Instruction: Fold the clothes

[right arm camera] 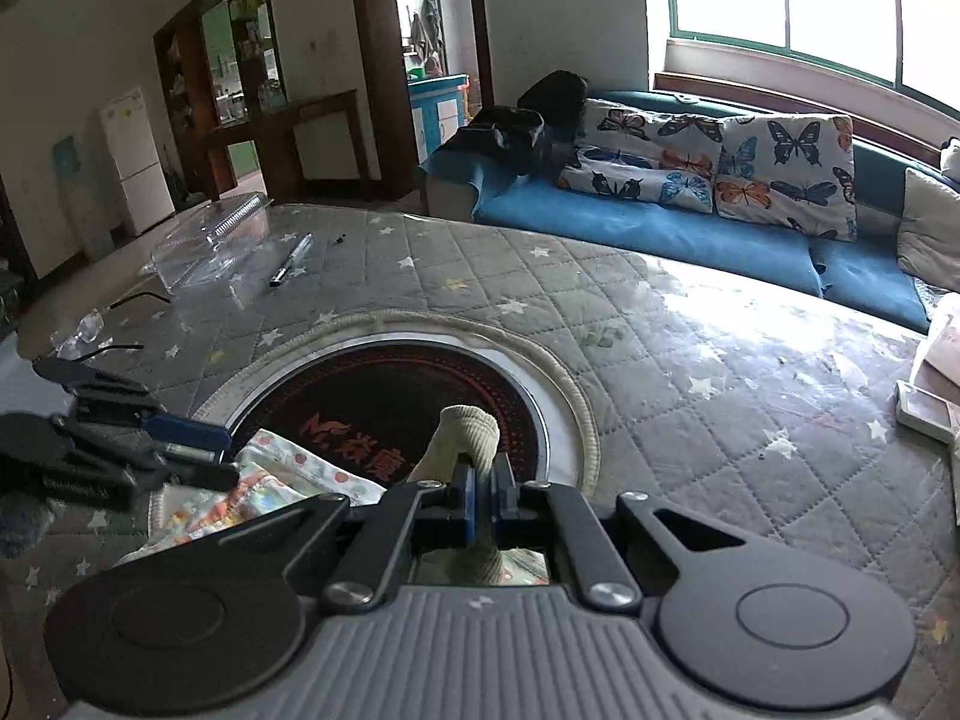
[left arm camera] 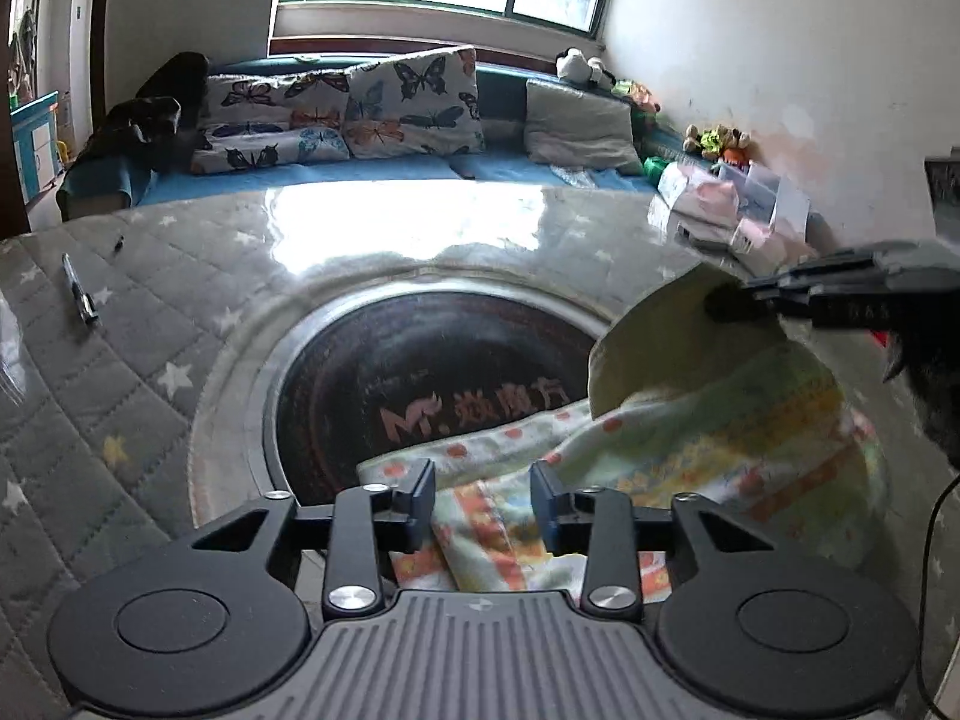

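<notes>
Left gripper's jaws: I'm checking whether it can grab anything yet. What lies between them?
In the left wrist view, the left gripper stands open, and the patterned garment lies in the gap between its jaws, not yet pinched.

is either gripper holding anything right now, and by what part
The right gripper is shut on the garment's ribbed cream edge, lifting it. The left gripper is open over it, gripping nothing.
</notes>
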Motion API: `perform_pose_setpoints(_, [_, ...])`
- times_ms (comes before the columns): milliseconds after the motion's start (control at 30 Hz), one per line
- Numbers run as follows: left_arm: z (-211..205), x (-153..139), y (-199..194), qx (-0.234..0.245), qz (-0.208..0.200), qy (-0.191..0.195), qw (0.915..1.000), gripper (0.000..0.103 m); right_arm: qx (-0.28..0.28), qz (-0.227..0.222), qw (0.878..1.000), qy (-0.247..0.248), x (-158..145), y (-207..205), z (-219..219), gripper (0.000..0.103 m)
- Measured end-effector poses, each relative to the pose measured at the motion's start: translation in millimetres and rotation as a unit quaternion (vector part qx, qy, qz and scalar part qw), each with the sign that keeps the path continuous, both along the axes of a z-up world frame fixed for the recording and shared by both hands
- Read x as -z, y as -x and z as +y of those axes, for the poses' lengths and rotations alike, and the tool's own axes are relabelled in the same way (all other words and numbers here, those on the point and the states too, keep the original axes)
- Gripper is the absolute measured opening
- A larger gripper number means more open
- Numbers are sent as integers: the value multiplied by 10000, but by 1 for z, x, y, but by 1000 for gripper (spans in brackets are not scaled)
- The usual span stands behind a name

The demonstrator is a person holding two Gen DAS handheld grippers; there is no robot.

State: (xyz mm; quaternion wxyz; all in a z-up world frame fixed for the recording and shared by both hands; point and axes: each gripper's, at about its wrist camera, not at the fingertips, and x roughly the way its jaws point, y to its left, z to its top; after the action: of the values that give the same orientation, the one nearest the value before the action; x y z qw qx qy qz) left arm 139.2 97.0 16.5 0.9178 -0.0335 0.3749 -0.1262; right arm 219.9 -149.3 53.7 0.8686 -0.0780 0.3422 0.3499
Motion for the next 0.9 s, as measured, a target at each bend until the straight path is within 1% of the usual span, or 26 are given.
perform_pose_setpoints(133, [-7,10,0,29,84,-199,9998,39,-12,0,10000,-23,0,0,0,4])
perform_pose_setpoints(200, [-10,13,-2,-29,116,-327,9994,38,-4,-13,10000,-36,-1,0,0,4])
perform_pose_setpoints(233, [-8,15,-3,-62,138,-292,9995,37,1,-27,10000,-50,-1,0,0,4])
perform_pose_setpoints(300, [-6,17,-5,-127,184,-223,9995,27,8,-79,9999,-94,-3,-2,2,4])
perform_pose_setpoints(367, [-4,19,-6,-193,205,-170,9995,5,16,-132,9998,-137,-4,-4,4,4])
perform_pose_setpoints(433, [-4,12,-1,-261,87,-189,9994,3,23,-184,9997,-180,-6,-6,6,4])
perform_pose_setpoints(500, [-1,-2,7,-323,-185,-117,9992,2,31,-237,9995,-223,-8,-8,8,4])
perform_pose_setpoints(567, [1,-14,12,-431,-465,-125,9979,2,38,-289,9992,-267,-9,-11,10,4])
perform_pose_setpoints(667, [3,-16,9,-654,-615,-246,9957,2,71,-360,9989,-303,-9,-16,14,4])
perform_pose_setpoints(700, [4,-12,5,-737,-574,-314,9951,2,126,-370,9989,-255,-3,-21,17,7])
perform_pose_setpoints(767, [7,0,-4,-910,-411,-401,9942,3,246,-347,9989,-177,8,-33,22,9])
perform_pose_setpoints(833, [11,11,-10,-1027,-237,-311,9939,3,450,-279,9984,-188,15,-40,17,10])
perform_pose_setpoints(900, [14,18,-12,-1096,-134,-258,9936,3,516,-295,9982,-114,15,-36,7,12])
